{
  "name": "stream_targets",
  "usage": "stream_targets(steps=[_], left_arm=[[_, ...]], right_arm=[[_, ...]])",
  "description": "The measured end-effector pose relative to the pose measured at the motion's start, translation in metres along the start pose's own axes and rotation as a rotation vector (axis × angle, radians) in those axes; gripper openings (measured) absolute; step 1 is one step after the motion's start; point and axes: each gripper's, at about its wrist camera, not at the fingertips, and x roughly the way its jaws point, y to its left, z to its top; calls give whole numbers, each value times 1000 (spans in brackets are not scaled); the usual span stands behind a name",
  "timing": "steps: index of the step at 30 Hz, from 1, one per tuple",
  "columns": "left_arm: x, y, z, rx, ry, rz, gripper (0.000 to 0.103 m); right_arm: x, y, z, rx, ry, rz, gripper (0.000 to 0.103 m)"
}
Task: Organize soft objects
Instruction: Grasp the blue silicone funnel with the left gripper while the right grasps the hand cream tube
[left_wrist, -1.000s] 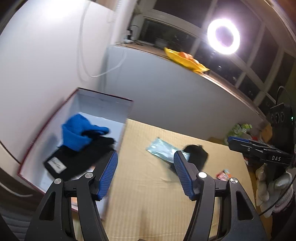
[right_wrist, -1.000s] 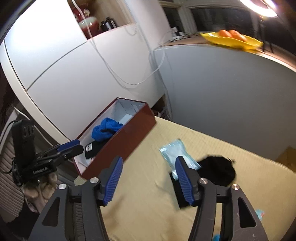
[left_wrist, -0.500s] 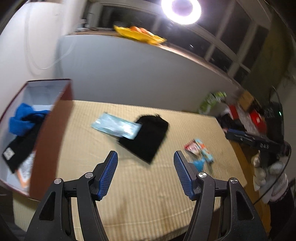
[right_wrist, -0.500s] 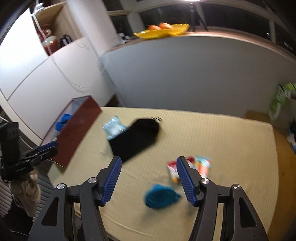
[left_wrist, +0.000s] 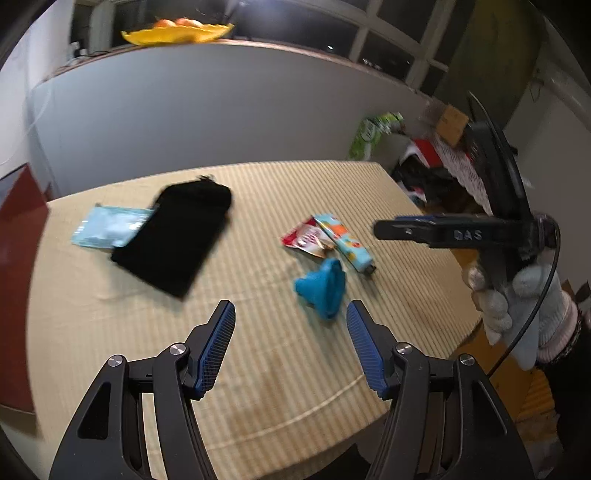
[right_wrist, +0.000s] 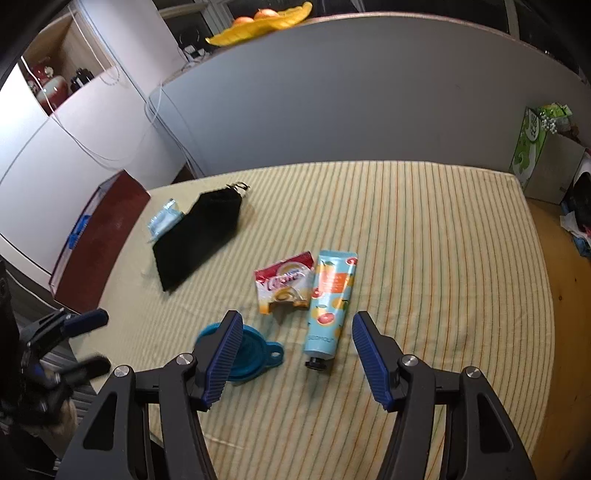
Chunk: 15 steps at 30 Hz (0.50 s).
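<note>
Views swung from red box (right_wrist: 99, 236) to striped tablecloth (right_wrist: 424, 236); both fingers wide, empty

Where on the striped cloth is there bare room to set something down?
Bare: the cloth's whole right side, right of the hand cream tube, and the near strip under the open right gripper. Crowded: the middle, where snack packet, tube and blue funnel cluster, and far left, where the black pouch overlaps the pale blue packet.
</note>
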Motion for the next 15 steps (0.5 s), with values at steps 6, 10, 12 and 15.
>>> stream_targets(steps=[6,10,12,15], left_arm=[[32,-21,-2,33,63,-1,62],[46,-29,-2,51,79,14,62],[52,-31,-1,53,81,21,62],[60,-32,0,61,82,41,59]], right_arm=[[24,-5,2,7,63,7,58],[36,-9,6,17,82,-5,58],[42,-11,8,16,92,-23,58],[50,-12,9,17,103,-36,58]])
